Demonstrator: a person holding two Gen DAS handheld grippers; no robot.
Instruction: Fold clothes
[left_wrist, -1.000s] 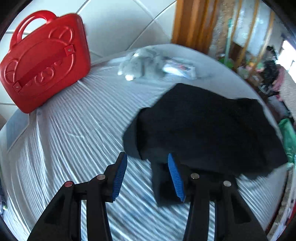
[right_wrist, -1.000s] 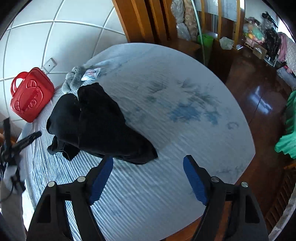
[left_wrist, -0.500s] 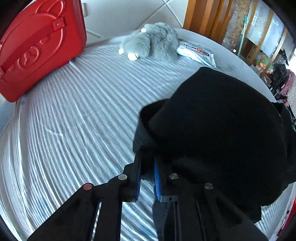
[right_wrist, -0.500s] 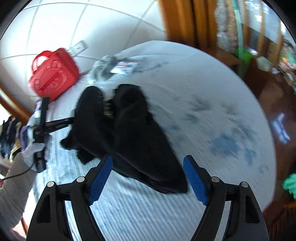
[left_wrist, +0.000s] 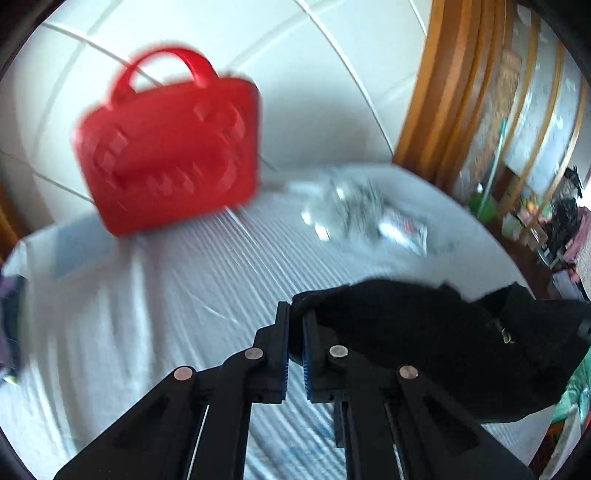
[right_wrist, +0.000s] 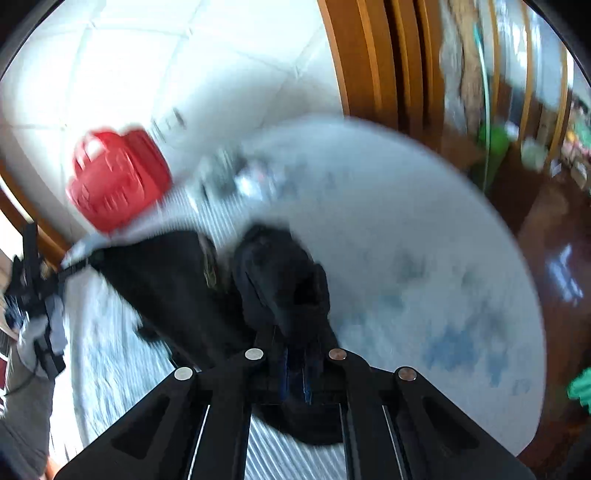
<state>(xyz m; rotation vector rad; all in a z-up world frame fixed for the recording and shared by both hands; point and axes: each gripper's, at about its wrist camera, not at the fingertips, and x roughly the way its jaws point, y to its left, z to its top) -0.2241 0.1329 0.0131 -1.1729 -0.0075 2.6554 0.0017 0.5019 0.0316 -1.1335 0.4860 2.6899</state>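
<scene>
Bed (left_wrist: 155, 325): striped sheet spreads ahead of and beneath both grippers.
Black garment (left_wrist: 436, 343): lifted off the bed, stretched between the grippers; hangs right of the left gripper, left of and ahead of the right one.
Red case (left_wrist: 166, 155): upright, far ahead-left, closed; contents hidden.
Left gripper (left_wrist: 294, 343): just closed, pinching a garment edge.
Right gripper (right_wrist: 295, 369): just closed, clamped on cloth.
Blurred: grey bundle (left_wrist: 351, 206) beyond the garment.
</scene>
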